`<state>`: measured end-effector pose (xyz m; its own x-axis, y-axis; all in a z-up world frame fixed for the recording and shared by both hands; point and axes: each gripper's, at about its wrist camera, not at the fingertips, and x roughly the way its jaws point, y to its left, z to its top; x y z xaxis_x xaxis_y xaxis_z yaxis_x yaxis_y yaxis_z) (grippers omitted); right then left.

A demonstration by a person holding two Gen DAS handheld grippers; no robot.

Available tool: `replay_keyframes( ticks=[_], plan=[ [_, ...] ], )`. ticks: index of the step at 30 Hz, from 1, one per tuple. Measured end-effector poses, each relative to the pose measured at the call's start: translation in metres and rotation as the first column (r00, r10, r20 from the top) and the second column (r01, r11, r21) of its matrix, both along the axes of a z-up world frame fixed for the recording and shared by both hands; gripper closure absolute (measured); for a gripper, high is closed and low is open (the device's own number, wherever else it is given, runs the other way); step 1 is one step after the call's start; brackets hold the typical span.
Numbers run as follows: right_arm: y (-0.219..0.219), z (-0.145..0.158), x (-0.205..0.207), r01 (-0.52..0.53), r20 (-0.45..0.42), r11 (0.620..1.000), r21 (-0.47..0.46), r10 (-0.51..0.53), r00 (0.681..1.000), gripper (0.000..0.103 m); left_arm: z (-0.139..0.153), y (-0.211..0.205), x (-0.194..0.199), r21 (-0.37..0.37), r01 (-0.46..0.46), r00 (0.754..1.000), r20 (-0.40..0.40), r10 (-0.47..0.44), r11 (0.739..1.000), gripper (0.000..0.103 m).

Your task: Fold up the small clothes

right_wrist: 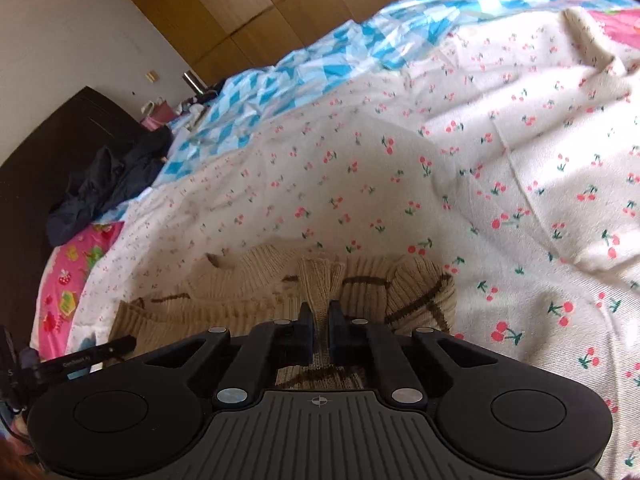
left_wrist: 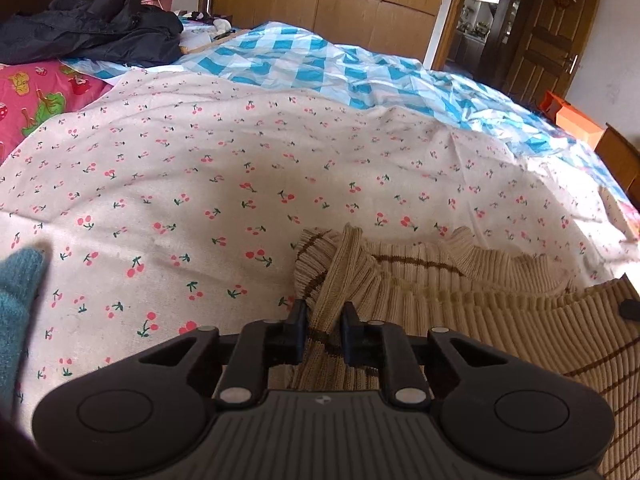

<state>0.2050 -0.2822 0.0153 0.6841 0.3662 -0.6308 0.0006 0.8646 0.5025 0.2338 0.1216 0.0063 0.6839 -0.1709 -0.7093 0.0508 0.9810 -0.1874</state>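
A small beige ribbed knit garment with thin brown stripes (left_wrist: 460, 288) lies bunched on the cherry-print sheet (left_wrist: 224, 176). My left gripper (left_wrist: 325, 314) is shut on a raised fold of it near its left edge. In the right wrist view the same garment (right_wrist: 256, 280) lies crumpled, and my right gripper (right_wrist: 319, 312) is shut on a pinched-up fold near its right end. The cherry-print sheet (right_wrist: 460, 168) spreads beyond it. The other gripper's black body (right_wrist: 80, 360) shows at the lower left of the right wrist view.
A teal knit item (left_wrist: 18, 292) lies at the left edge. A dark jacket (left_wrist: 100, 28) and a pink pillow (left_wrist: 36, 92) sit at the head of the bed. A blue-white checked cover (left_wrist: 320, 56) lies behind. An orange box (left_wrist: 576, 120), wardrobe and door stand beyond.
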Motion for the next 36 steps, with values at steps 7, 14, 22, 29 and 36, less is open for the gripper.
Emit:
replay_keyframes(
  ticks=[7,14,22,29,36],
  plan=[
    [-0.019,0.048,-0.024,0.143,0.188,0.989,-0.021,-0.137,0.973,0.097,0.026,0.000,-0.006,-0.002,-0.056,0.989,0.136,0.056,0.998,0.090],
    [-0.011,-0.032,0.005,0.181,-0.021,0.972,-0.149,-0.187,0.982,0.097,-0.023,0.005,0.016,0.114,-0.112,0.994,0.021,0.111,0.987,0.088],
    [-0.017,-0.023,-0.012,0.218,0.029,0.963,-0.157,-0.216,0.976,0.097,-0.016,-0.009,0.016,0.172,-0.071,0.996,0.073,0.060,0.982,0.088],
    [-0.011,-0.031,-0.004,0.185,0.001,0.962,-0.199,-0.189,0.982,0.091,-0.015,0.000,0.020,0.165,-0.104,0.994,0.052,0.097,0.981,0.067],
    [0.000,0.014,-0.034,0.206,0.145,0.927,-0.315,-0.167,0.975,0.086,0.010,0.020,-0.010,0.140,-0.171,0.981,0.118,0.155,0.975,0.059]
  ],
)
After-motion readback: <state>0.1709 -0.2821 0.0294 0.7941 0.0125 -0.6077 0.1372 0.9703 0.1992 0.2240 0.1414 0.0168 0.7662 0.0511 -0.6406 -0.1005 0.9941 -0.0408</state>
